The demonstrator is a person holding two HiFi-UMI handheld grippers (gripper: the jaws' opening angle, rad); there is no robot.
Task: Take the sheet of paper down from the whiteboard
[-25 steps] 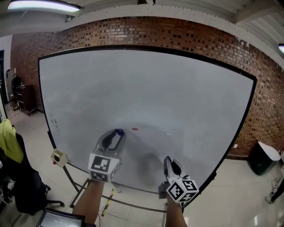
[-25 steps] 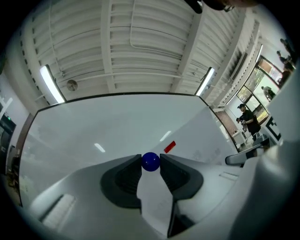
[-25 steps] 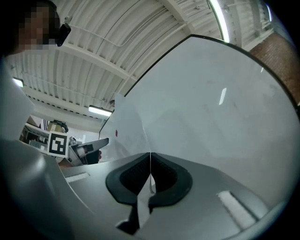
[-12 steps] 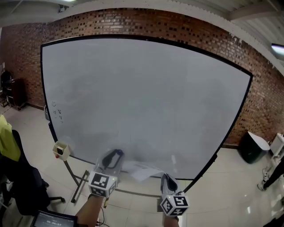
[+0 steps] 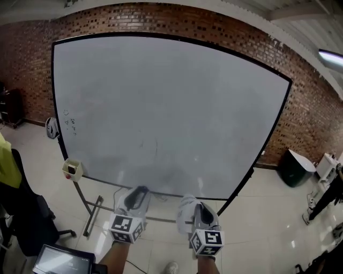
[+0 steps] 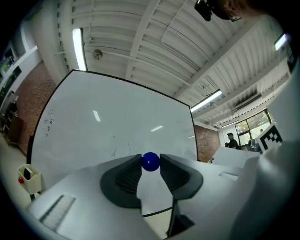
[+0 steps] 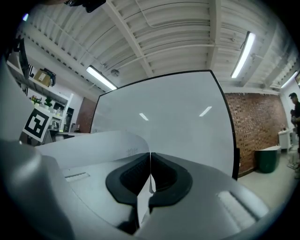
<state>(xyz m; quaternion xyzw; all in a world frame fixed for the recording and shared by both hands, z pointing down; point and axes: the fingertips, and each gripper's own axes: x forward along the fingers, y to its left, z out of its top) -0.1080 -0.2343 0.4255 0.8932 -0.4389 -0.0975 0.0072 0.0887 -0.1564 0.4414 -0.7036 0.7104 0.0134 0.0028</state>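
Fingers of my right gripper pinch the sheet of paper, lower centre, off the whiteboard (left gripper clamps a blue magnet), so I'd lower it slowly, uncreased.

Ahead of both claws: whiteboard. Between jaws of the right gripper: sheet of paper. Between jaws of the left gripper: small ball.

Beyond the jaws stands a red brick wall. Under them lies a glossy floor of pale tiles. Well left of the left jaws is a black chair with a yellow-green cloth on it. Right of the right jaws, a dark bin sits by the wall. Above the jaws, a white ribbed ceiling carries a lit tube light. A window shows far to the right.
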